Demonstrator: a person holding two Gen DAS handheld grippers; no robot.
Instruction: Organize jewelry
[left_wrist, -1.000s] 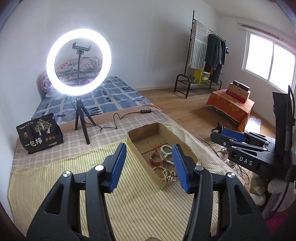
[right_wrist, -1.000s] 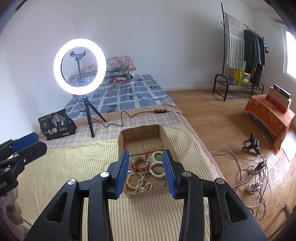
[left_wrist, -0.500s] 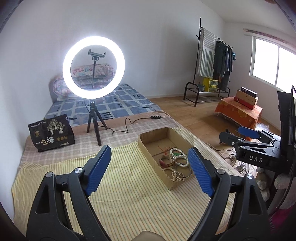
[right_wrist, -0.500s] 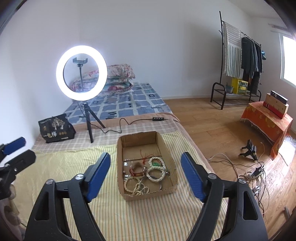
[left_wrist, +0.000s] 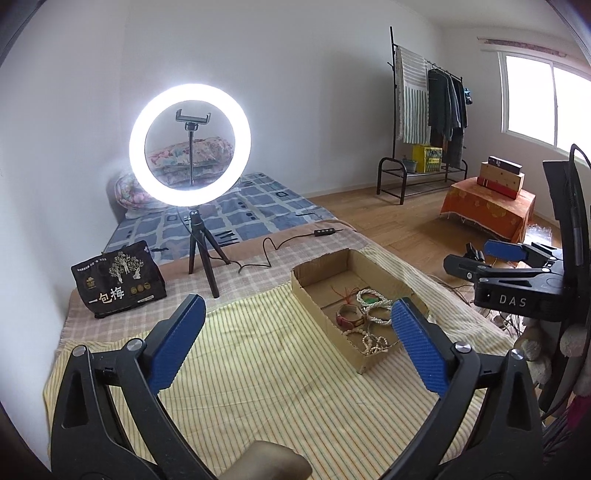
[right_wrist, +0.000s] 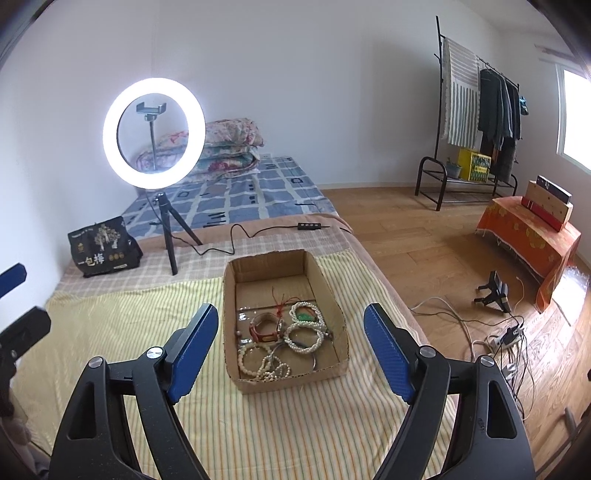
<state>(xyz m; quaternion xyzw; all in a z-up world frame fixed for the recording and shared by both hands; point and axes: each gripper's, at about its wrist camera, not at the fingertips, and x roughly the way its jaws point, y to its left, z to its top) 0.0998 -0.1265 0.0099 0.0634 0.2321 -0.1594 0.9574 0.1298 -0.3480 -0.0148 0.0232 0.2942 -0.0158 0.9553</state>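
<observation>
An open cardboard box (right_wrist: 332, 295) sits on the yellow striped cloth (right_wrist: 129, 317). It holds several bead bracelets (right_wrist: 306, 330), a red watch (right_wrist: 263, 330) and a red cord (right_wrist: 282, 301). The box also shows in the left wrist view (left_wrist: 306, 291) with the jewelry (left_wrist: 365, 317) inside. My right gripper (right_wrist: 291, 352) is open and empty, held above the box's near end. My left gripper (left_wrist: 295, 347) is open and empty, above the cloth left of the box. The right gripper shows at the right of the left wrist view (left_wrist: 491, 258).
A lit ring light on a tripod (right_wrist: 154, 129) and a black snack bag (right_wrist: 101, 253) stand behind the cloth, with a cable and controller (right_wrist: 310, 226). Beyond lie a mattress (right_wrist: 240, 199), clothes rack (right_wrist: 476, 110), orange-covered stand (right_wrist: 528, 232) and floor cables (right_wrist: 498, 332).
Both grippers have opened wide and pulled back from the box. The box looks farther off in both views.
</observation>
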